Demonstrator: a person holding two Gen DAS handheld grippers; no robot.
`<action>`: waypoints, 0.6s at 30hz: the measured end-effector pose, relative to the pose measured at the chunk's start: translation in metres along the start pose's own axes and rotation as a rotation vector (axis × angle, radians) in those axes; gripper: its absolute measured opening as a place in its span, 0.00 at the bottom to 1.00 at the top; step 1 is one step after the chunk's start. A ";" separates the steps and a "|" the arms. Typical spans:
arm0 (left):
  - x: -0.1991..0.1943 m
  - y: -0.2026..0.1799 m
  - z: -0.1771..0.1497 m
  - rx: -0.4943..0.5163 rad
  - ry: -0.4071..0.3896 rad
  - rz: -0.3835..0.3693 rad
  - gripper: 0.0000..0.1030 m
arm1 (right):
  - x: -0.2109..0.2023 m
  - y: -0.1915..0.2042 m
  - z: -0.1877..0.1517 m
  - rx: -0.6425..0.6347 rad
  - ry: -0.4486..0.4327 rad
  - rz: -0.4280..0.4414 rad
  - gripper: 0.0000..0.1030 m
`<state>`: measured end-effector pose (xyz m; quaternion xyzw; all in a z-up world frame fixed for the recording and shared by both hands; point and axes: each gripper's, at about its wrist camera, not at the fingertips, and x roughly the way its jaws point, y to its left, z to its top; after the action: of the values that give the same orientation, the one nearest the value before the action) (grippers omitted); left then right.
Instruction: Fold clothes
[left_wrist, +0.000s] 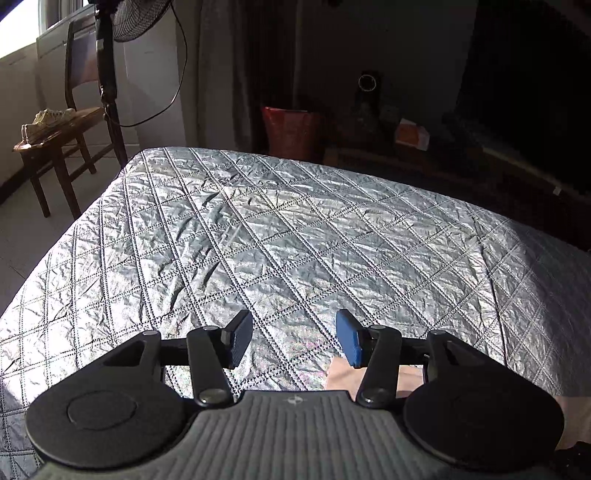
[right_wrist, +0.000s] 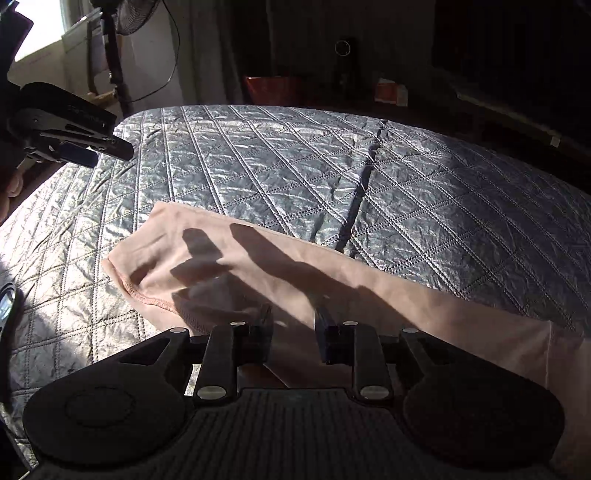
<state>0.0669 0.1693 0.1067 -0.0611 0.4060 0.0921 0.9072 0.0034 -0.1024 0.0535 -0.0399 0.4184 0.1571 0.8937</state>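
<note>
A pale pink garment (right_wrist: 295, 266) lies flat on the grey quilted bedspread (right_wrist: 258, 166), with a stitched hem end toward the left. My right gripper (right_wrist: 294, 332) hovers over the garment's near part. Its jaws stand apart and nothing is pressed between the pads. My left gripper (left_wrist: 294, 339) is open above bare quilt (left_wrist: 258, 240), and a corner of the pink garment (left_wrist: 369, 376) shows under its right finger. In the right wrist view the left gripper (right_wrist: 103, 153) sits at the upper left, off the garment's left end.
The bed's left edge and far corner drop to a light floor. Beyond it stand a wooden chair (left_wrist: 55, 147) with a shoe (left_wrist: 48, 118), a fan stand (left_wrist: 107, 81) and a red basket (left_wrist: 291, 133). Dark furniture lines the back right.
</note>
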 end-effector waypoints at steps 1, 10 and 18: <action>0.003 -0.006 -0.002 0.019 0.013 -0.008 0.45 | 0.000 -0.010 -0.004 0.015 0.012 -0.015 0.32; 0.024 -0.071 -0.037 0.270 0.105 -0.069 0.45 | 0.004 -0.037 -0.023 0.114 -0.047 -0.049 0.36; 0.020 -0.130 -0.064 0.436 0.124 -0.164 0.46 | -0.019 -0.073 -0.032 0.209 -0.074 -0.065 0.48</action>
<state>0.0622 0.0329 0.0541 0.0979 0.4649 -0.0757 0.8766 -0.0091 -0.1829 0.0430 0.0458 0.3975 0.0848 0.9125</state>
